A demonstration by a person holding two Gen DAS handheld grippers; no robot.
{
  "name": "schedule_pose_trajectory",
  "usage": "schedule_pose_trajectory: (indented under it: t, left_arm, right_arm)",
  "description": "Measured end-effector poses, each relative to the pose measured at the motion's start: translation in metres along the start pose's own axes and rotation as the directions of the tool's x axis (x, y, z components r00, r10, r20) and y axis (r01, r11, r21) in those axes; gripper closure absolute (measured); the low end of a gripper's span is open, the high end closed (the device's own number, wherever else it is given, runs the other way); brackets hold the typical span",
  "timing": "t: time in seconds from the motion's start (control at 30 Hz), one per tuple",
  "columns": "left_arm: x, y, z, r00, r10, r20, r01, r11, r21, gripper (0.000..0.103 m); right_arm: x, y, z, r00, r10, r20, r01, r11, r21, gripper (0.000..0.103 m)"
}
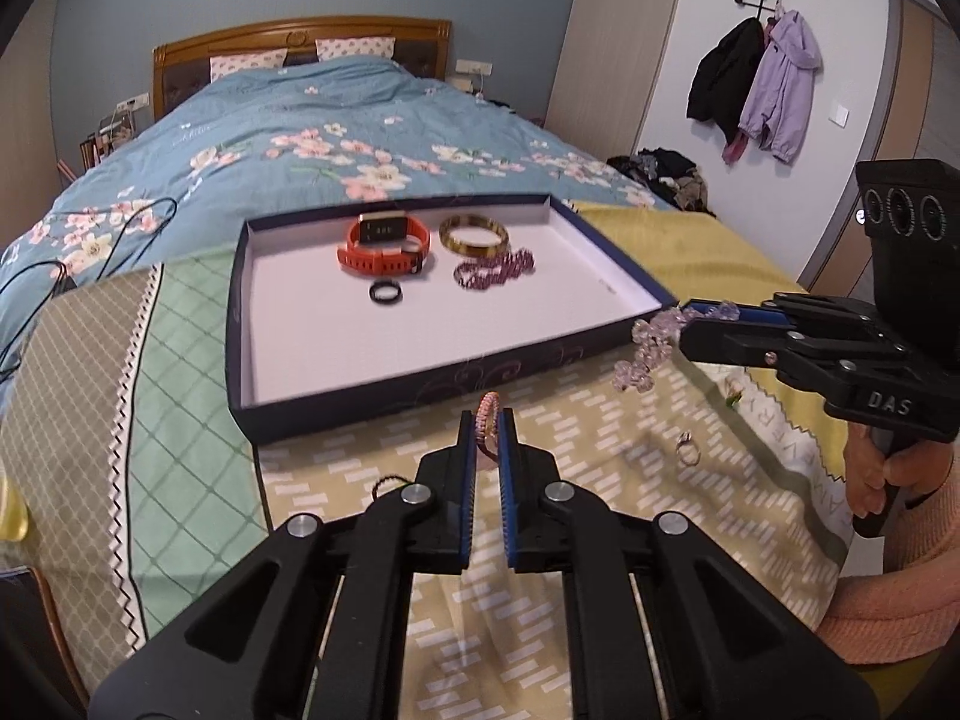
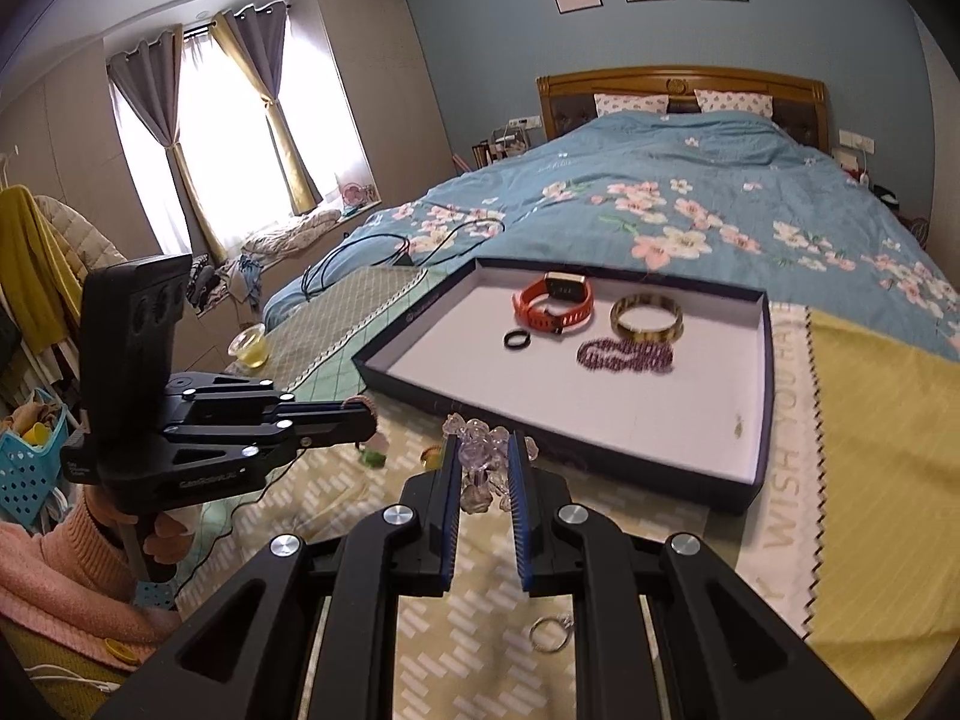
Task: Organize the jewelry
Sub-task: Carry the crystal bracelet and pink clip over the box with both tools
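Note:
My left gripper [image 1: 486, 423] is shut on a pink braided bracelet [image 1: 489, 420], held just above the patterned cloth in front of the tray's near wall. My right gripper [image 2: 486, 450] is shut on a clear crystal bead bracelet [image 2: 480, 465], whose loose end dangles [image 1: 645, 357] by the tray's near right corner. The dark blue tray [image 1: 420, 387] with a white floor holds an orange smartwatch [image 1: 384, 246], a gold bangle [image 1: 474, 234], a purple bead bracelet [image 1: 495, 269] and a black ring [image 1: 385, 291]. A silver ring [image 2: 552, 633] lies on the cloth under my right gripper.
The tray rests on layered cloths at the foot of a bed with a blue floral quilt [image 2: 690, 192]. Black cables [image 2: 384, 246] trail over the quilt to the left. A small green ornament [image 2: 372, 457] lies on the cloth near my left gripper [image 2: 363, 417]. A plastic cup [image 2: 249, 348] stands further left.

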State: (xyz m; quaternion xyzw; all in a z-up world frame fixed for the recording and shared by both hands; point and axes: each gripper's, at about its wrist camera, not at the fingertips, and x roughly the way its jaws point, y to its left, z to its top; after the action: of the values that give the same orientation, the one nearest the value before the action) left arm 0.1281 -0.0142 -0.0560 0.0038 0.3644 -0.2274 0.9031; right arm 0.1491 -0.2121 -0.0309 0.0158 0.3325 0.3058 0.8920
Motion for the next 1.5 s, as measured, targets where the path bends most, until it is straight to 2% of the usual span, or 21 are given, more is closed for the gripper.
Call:
schedule_pose_trajectory:
  t: [0.5, 1.07, 1.5]
  left_arm:
    - [0.000, 0.006, 0.029, 0.999, 0.020, 0.045, -0.020, 1.000, -0.008, 0.096]
    - [0.022, 0.017, 0.054, 0.998, 0.055, 0.044, -0.055, 0.998, -0.006, 0.096]
    - [0.043, 0.026, 0.067, 0.997, 0.068, 0.021, -0.067, 0.998, -0.016, 0.096]
  right_arm:
    - [0.009, -0.019, 0.035, 0.999, -0.024, 0.038, 0.024, 1.000, -0.017, 0.090]
    - [0.049, -0.035, 0.063, 0.998, -0.053, -0.015, 0.052, 0.998, -0.045, 0.090]
    - [0.067, -0.046, 0.068, 0.997, -0.063, -0.045, 0.061, 0.997, -0.037, 0.090]
